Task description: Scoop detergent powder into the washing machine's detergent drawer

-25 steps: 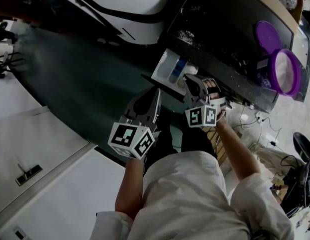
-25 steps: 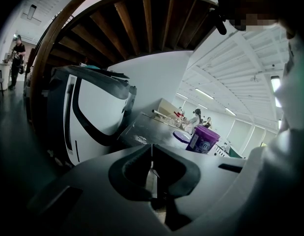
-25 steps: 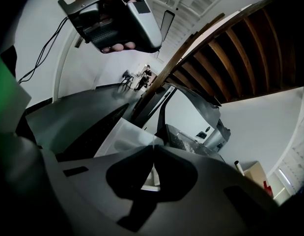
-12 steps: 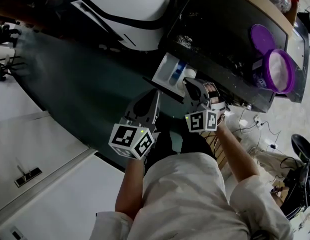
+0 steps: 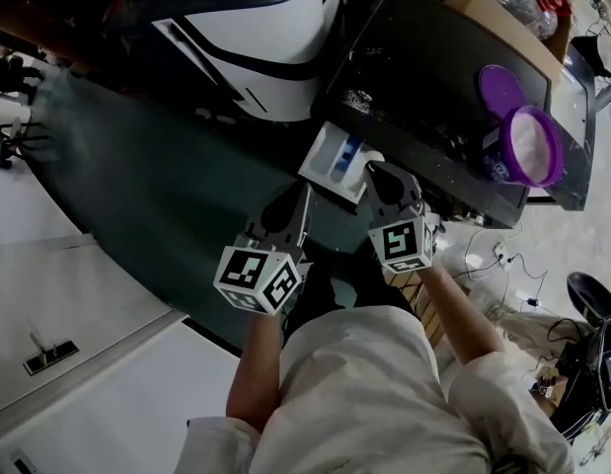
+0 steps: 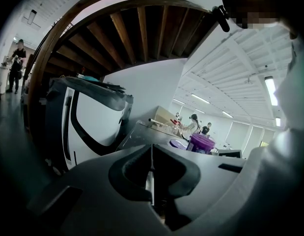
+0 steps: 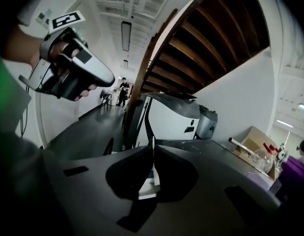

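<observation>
The left gripper (image 5: 293,197) is hanging low in the head view. Its two jaws are pressing flat together and gripping nothing. The right gripper (image 5: 376,170) is sitting at its 2 o'clock, near it. Its jaws are likewise meeting edge to edge and holding nothing.

The white plastic detergent drawer with a blue insert (image 5: 330,154) is standing pulled out of the dark washing machine (image 5: 433,77). The right gripper's tip is lying just beside the drawer at its 4 o'clock; whether the two are touching I cannot tell.

The round purple plastic tub of white detergent powder (image 5: 500,158) is standing uncovered on the machine's top at the drawer's 3 o'clock, well apart from both grippers. Its flat purple lid (image 5: 500,85) is lying at the tub's 11 o'clock.
</observation>
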Tool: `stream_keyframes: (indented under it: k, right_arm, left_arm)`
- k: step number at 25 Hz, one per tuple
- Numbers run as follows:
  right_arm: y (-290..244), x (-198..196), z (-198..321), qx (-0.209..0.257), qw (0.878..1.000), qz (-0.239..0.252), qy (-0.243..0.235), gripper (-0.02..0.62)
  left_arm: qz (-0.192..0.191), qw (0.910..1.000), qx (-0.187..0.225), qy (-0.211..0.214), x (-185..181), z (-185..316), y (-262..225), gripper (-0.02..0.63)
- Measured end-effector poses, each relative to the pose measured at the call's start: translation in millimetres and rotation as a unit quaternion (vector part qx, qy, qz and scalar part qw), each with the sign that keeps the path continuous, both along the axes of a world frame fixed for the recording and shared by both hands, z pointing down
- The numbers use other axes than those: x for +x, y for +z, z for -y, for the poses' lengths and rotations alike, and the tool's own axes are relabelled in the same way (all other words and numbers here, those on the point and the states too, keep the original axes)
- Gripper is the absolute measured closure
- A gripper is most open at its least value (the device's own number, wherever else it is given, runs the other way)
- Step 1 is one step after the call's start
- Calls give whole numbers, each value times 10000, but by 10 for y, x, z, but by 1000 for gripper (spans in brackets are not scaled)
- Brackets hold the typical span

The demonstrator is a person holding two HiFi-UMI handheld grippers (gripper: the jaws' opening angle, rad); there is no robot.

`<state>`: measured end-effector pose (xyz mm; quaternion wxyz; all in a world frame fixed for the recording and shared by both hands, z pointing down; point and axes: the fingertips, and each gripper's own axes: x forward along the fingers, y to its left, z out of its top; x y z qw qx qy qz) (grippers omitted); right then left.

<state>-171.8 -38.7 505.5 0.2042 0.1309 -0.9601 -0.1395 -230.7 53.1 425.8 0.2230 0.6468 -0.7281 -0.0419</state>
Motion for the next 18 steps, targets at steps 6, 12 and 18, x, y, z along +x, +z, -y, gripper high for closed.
stream_keyframes:
  k: [6,12,18]
  right_arm:
    - [-230,13,6,-879,9950,438,203,580]
    - [-419,4,-50,-1492,9862,694,158,580]
    - [-655,51,-57,-1854,9778,959,176,580]
  left_arm:
    - [49,9999,109,-13,-21,11,-93,579]
    - [113,9997,205,-20,-59,26,-196,580]
    - [153,9994,298,-2,-46,72,-289,580]
